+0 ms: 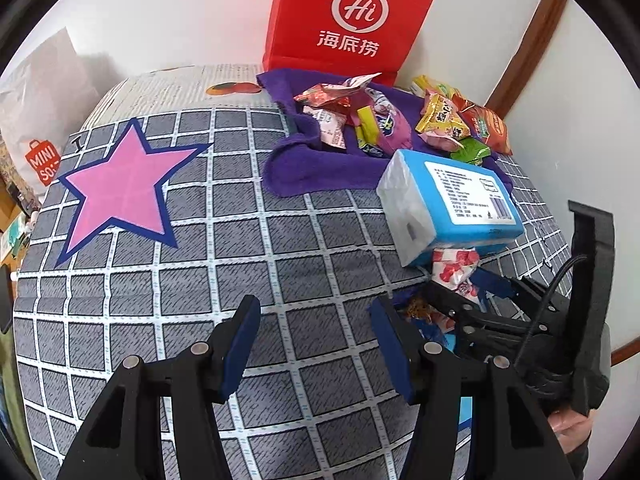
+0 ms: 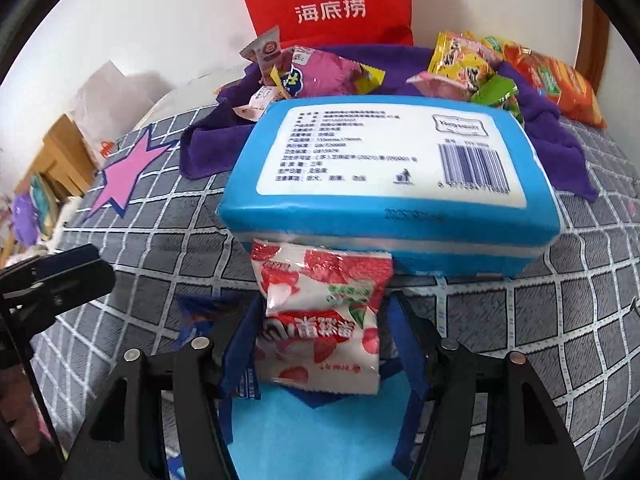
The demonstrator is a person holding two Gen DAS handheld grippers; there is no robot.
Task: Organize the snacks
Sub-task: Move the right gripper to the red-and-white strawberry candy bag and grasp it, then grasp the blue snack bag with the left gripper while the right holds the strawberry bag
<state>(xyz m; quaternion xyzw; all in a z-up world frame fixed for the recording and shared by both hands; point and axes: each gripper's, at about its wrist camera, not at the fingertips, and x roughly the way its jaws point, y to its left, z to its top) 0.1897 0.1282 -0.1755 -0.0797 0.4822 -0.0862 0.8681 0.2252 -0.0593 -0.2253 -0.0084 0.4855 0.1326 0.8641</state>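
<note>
A pile of snack packets (image 1: 384, 120) lies on a purple towel (image 1: 296, 164) at the back of the checked cloth; it shows in the right wrist view too (image 2: 320, 74). My right gripper (image 2: 320, 344) is shut on a red-and-white strawberry snack packet (image 2: 320, 320), held just in front of a blue tissue pack (image 2: 384, 184). In the left wrist view the right gripper (image 1: 464, 300) holds that packet (image 1: 456, 268) below the tissue pack (image 1: 452, 200). My left gripper (image 1: 312, 344) is open and empty above the cloth, left of the right gripper.
A red paper bag (image 1: 348, 20) stands against the wall behind the towel. A pink star (image 1: 120, 192) is printed on the checked cloth (image 1: 240, 260). A white Miniso bag (image 1: 40, 120) stands at the far left. A blue cloth (image 2: 308, 436) lies under my right gripper.
</note>
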